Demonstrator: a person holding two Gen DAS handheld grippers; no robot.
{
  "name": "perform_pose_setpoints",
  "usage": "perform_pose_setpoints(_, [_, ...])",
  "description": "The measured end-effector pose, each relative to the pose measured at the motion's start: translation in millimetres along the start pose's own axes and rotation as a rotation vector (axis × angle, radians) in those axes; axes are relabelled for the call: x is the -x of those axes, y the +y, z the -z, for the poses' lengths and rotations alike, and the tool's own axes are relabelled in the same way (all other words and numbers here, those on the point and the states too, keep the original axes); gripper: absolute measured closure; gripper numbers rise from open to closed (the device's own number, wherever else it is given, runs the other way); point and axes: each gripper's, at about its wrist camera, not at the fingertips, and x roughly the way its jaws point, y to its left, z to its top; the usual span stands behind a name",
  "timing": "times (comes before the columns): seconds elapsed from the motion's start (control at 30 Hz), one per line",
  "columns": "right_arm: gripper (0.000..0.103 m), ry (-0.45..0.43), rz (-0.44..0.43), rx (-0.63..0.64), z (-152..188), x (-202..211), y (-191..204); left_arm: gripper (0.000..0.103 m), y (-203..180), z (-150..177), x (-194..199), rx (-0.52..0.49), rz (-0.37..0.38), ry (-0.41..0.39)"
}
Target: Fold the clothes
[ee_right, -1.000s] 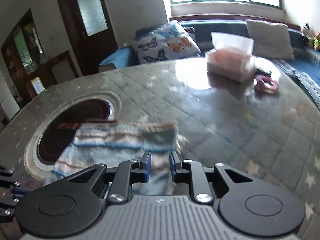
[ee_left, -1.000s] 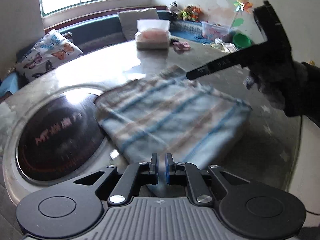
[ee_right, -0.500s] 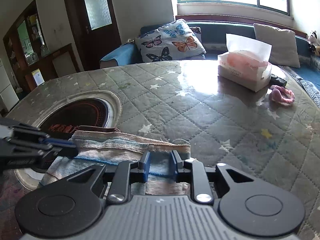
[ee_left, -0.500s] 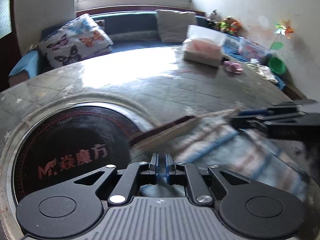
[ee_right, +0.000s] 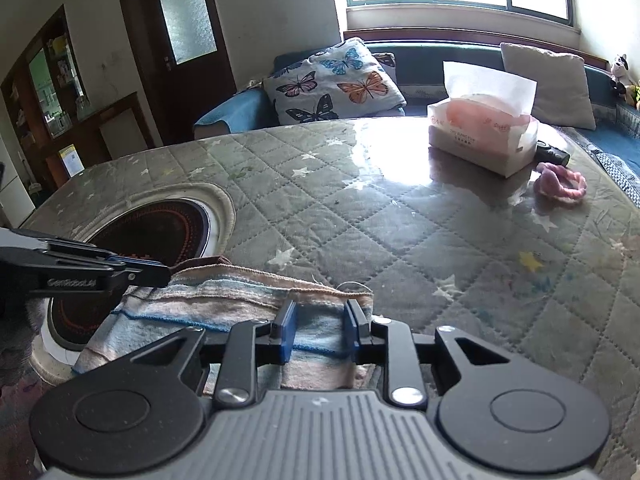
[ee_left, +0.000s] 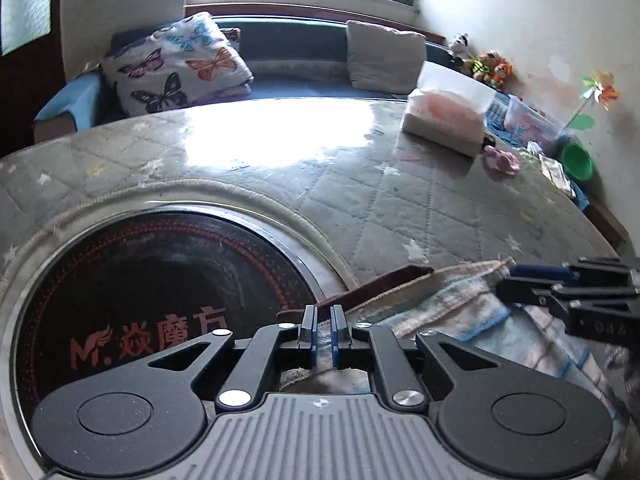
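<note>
A folded striped cloth in blue, pink and white [ee_left: 472,320] [ee_right: 224,304] lies on the quilted table, partly over the rim of a round black hob. My left gripper [ee_left: 324,326] is nearly shut at the cloth's left edge, with cloth between its jaws. My right gripper [ee_right: 318,330] is open, its fingers lying over the cloth's right end. Each gripper shows in the other's view: the right one [ee_left: 560,292] at the cloth's far corner, the left one [ee_right: 100,272] at the left corner.
The round black hob [ee_left: 132,292] with red lettering is set into the table [ee_right: 400,216]. A tissue box [ee_right: 480,140] and a pink hair tie [ee_right: 560,182] sit at the far right. A sofa with a butterfly pillow [ee_left: 176,64] stands behind.
The cloth has been folded over and laid down. Both grippers have come down low to the table. My right gripper has opened wider, letting go of the cloth.
</note>
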Motion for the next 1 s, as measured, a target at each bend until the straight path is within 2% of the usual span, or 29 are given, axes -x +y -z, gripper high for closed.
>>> perform_pose_setpoints(0.13, [0.074, -0.006, -0.003, -0.004, -0.3, 3.4, 0.2, 0.094, -2.3, -1.0, 4.3, 0.002, -0.006, 0.002])
perform_pose_setpoints(0.23, [0.066, -0.019, -0.012, -0.016, 1.0, 11.7, 0.6, 0.089, -6.3, 0.9, 9.8, -0.010, -0.015, -0.002])
perform_pose_setpoints(0.3, [0.065, -0.024, -0.008, -0.014, 3.3, 17.8, 1.9, 0.074, -8.1, 1.9, 13.8, -0.011, -0.021, -0.003])
perform_pose_setpoints(0.37, [0.061, -0.027, -0.007, -0.015, 5.9, 24.0, 2.4, 0.066, -11.1, 3.0, 18.5, -0.016, -0.028, -0.009])
perform_pose_setpoints(0.57, [0.056, -0.027, -0.005, -0.033, 18.7, 43.9, 1.2, 0.050, -19.6, 11.5, 34.4, -0.023, -0.035, -0.018])
perform_pose_setpoints(0.63, [0.050, -0.025, -0.005, -0.044, 24.7, 50.1, 0.6, 0.047, -21.9, 15.5, 39.9, -0.021, -0.038, -0.020])
perform_pose_setpoints(0.73, [0.049, -0.019, -0.010, -0.061, 34.5, 58.8, 0.4, 0.038, -22.9, 24.8, 49.6, -0.015, -0.042, -0.026])
perform_pose_setpoints(0.8, [0.048, -0.016, -0.011, -0.068, 39.6, 63.0, 0.8, 0.028, -23.2, 31.5, 56.1, -0.012, -0.049, -0.030])
perform_pose_setpoints(1.0, [0.047, -0.008, -0.016, -0.110, 59.8, 72.2, 2.4, 0.014, -26.3, 50.4, 72.5, -0.013, -0.063, -0.048])
